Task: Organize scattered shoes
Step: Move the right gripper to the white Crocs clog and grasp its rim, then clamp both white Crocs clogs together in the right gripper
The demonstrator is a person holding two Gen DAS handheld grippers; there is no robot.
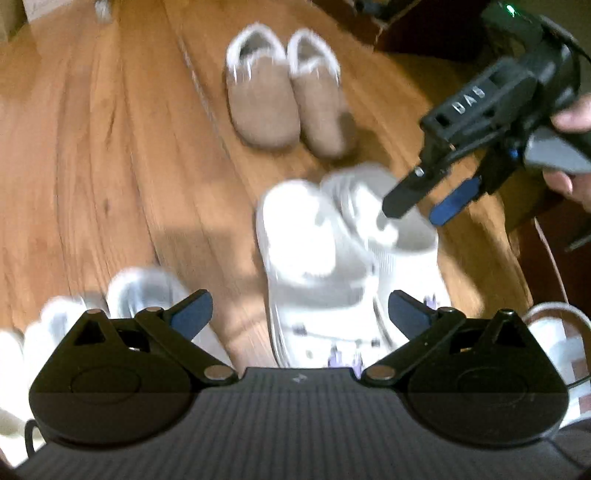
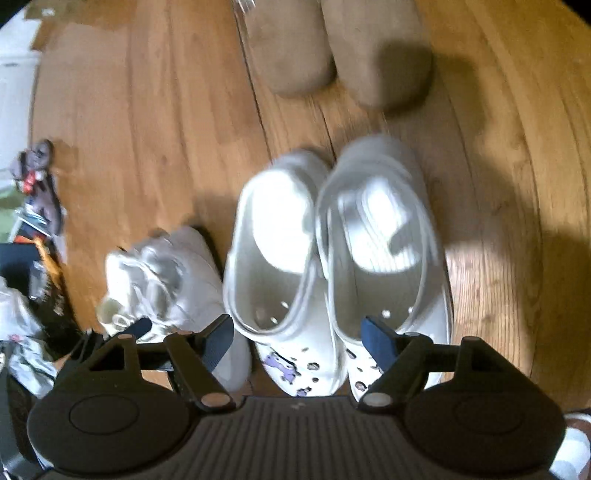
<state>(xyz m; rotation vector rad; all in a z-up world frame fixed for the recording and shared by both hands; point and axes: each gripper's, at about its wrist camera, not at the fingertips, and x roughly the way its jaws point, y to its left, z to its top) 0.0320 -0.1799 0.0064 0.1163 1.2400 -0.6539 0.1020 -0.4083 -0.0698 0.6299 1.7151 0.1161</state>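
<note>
A pair of white clogs with purple charms stands side by side on the wood floor, toes toward the camera; it shows blurred in the left wrist view too. Beyond the clogs a pair of tan fleece-lined slippers sits together. A white sneaker lies left of the clogs. My right gripper hangs open above the clogs' toes, gripping nothing; from the left it appears over the right clog, held by a hand. My left gripper is open and empty above the floor.
Wood floor stretches bare to the left of the slippers. Clutter of toys and cloth lies at the far left edge. Dark furniture stands behind the slippers at the right. More white footwear sits at the lower left.
</note>
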